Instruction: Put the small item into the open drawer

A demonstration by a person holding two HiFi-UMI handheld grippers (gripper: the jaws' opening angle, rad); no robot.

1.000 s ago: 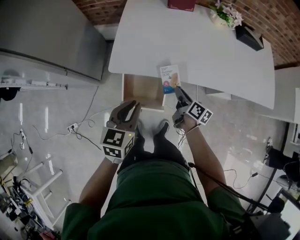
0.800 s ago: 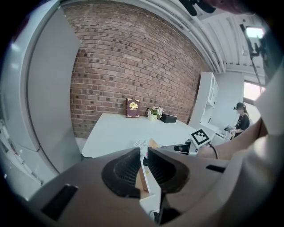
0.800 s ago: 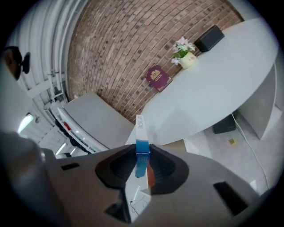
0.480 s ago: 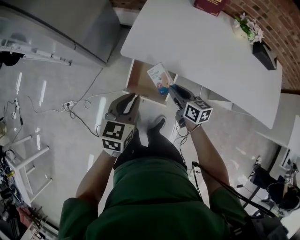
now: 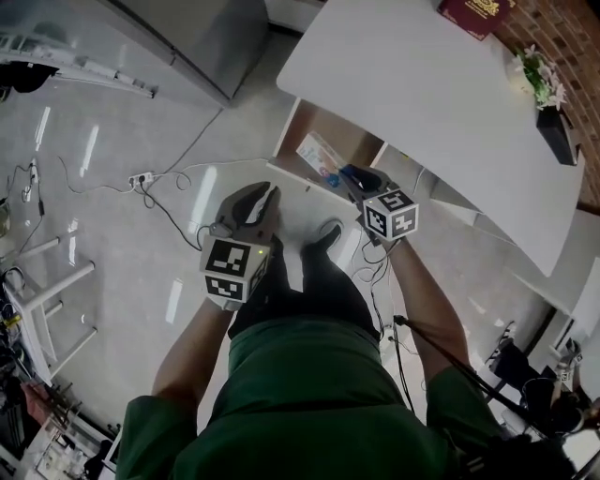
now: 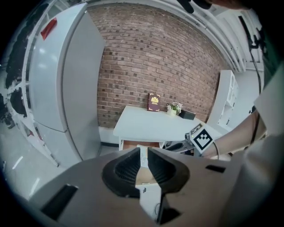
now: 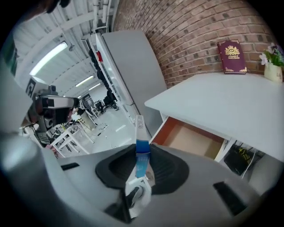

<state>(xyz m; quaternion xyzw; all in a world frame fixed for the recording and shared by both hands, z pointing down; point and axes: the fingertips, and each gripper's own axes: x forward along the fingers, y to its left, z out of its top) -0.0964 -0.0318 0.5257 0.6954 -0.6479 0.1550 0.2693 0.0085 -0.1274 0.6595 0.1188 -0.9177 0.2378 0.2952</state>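
A flat blue-and-white packet stands on edge in my right gripper, which is shut on its lower end. In the head view the packet hangs over the front of the open wooden drawer under the white table. In the right gripper view the packet rises from between the jaws, with the drawer ahead and to the right. My left gripper is lower left of the drawer, above the floor, its jaws slightly apart and empty. The left gripper view looks at the drawer past its pads.
A dark red book, a small flower pot and a black box sit on the table's far side. A grey cabinet stands to the left. Cables and a socket strip lie on the floor, and a white frame at far left.
The right gripper has carried the packet from beside the table edge leftward to over the drawer. The left gripper has stayed about where it was. The head view has swung.
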